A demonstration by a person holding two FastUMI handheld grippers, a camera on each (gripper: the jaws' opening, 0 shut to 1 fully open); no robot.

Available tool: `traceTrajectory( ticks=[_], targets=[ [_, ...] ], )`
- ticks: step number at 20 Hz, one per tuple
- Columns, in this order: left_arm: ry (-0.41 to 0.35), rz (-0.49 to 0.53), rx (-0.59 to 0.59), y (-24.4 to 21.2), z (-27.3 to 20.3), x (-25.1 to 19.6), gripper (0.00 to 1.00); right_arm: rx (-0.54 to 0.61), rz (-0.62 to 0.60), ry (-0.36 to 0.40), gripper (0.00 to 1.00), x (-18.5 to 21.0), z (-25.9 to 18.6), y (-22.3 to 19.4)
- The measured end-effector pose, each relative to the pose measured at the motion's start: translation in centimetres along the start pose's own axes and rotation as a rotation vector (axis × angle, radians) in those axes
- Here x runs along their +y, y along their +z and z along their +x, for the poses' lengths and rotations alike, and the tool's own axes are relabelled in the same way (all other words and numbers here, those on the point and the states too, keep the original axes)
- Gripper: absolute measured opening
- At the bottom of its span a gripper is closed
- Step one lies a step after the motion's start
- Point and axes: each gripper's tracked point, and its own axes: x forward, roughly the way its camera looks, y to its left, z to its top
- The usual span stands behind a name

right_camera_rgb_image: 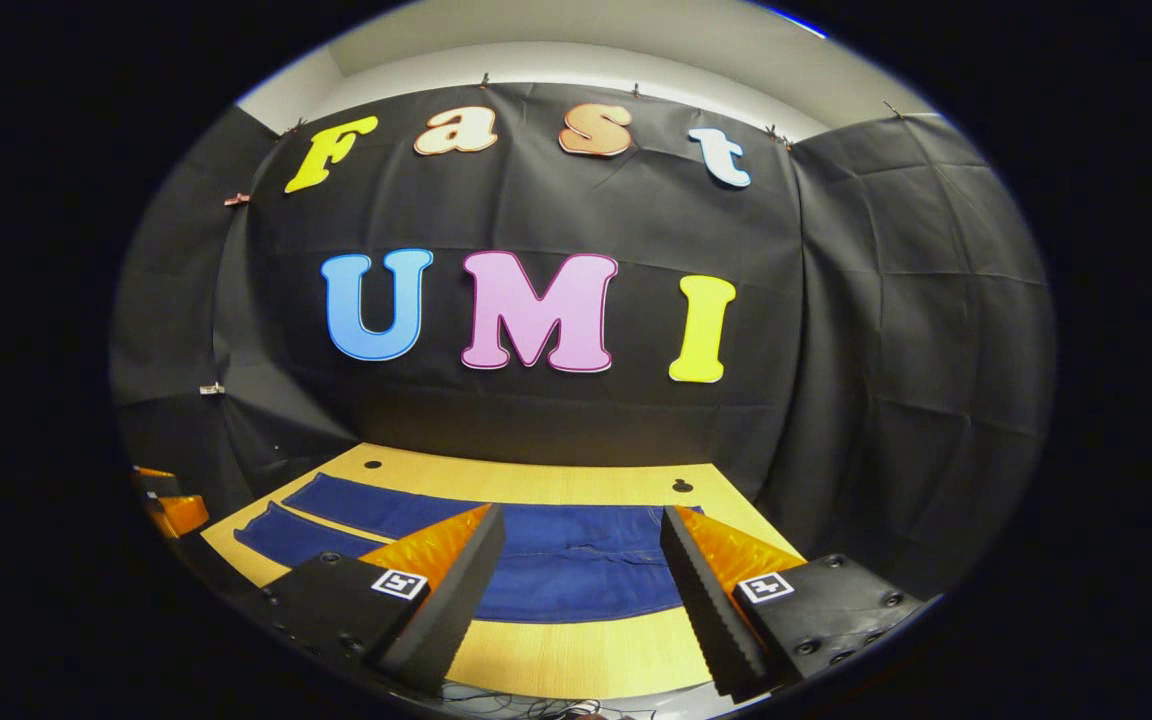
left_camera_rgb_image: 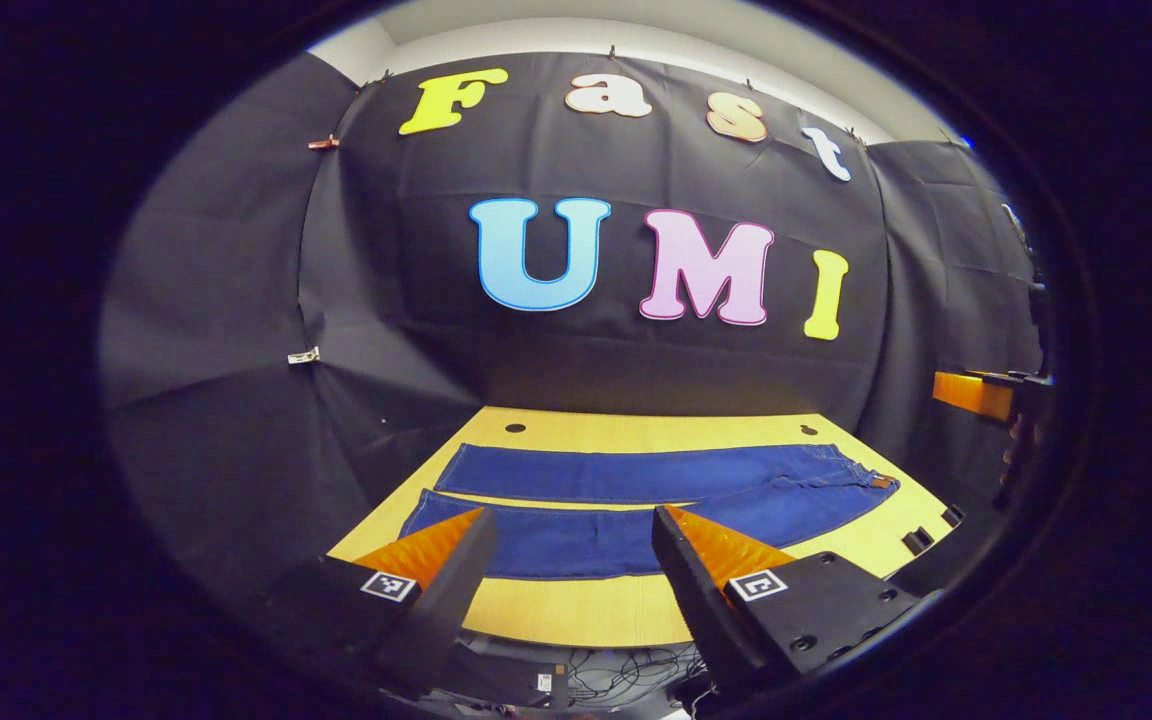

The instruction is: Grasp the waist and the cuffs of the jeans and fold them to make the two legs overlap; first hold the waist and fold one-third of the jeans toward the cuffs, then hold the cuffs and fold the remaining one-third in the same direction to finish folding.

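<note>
So the booth is basically black cloth on three sides with a strip of pale wall and ceiling above it, and a light wooden bench point(left_camera_rgb_image: 596, 610) sits in the middle. The bench top has a couple of small round holes near its far edge, and some cables hang below the near edge.

The jeans point(left_camera_rgb_image: 656, 500) lie flat on the bench with both legs side by side, a thin strip of wood showing between them. In the left gripper view, waist is off to the right and cuffs to the left. Looks to me like they're spread out so each end is easy to reach, since nothing's folded yet.

The left tool point(left_camera_rgb_image: 568, 550) hangs above the near edge over the leg end, spread wide and holding nothing. The right tool point(right_camera_rgb_image: 582, 555) does the same above the waist end, also wide and empty. My guess is each is lined up for its own end.
</note>
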Motion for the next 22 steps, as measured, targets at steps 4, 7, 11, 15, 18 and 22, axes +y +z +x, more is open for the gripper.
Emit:
traceTrajectory(
  ticks=[4, 7, 11, 15, 18, 22],
  targets=[
    [-0.011, 0.026, -0.008, 0.2, -0.3, 0.1, 0.98, -0.005, -0.018, -0.005, 0.96, 0.1, -0.8, -0.1],
    [-0.011, 0.025, -0.024, 0.5, -0.3, 0.4, 0.98, 0.000, -0.023, -0.001, 0.96, 0.4, -1.3, -0.3],
    [-0.009, 0.050, -0.025, 0.4, -0.5, 1.0, 0.98, -0.004, -0.027, -0.008, 0.96, 0.2, -1.6, -0.3],
    [-0.012, 0.071, -0.035, 0.4, -0.6, 1.9, 0.98, -0.001, -0.028, -0.017, 0.96, 0.1, -1.5, -0.4],
    [0.005, 0.097, -0.040, 0.8, 0.0, 3.5, 0.98, -0.006, -0.038, -0.020, 0.96, 0.1, -1.0, 0.0],
    [0.060, 0.258, -0.032, 0.8, 2.4, 8.8, 0.98, -0.015, -0.059, -0.032, 0.96, -0.6, 0.1, 0.3]
  ],
)
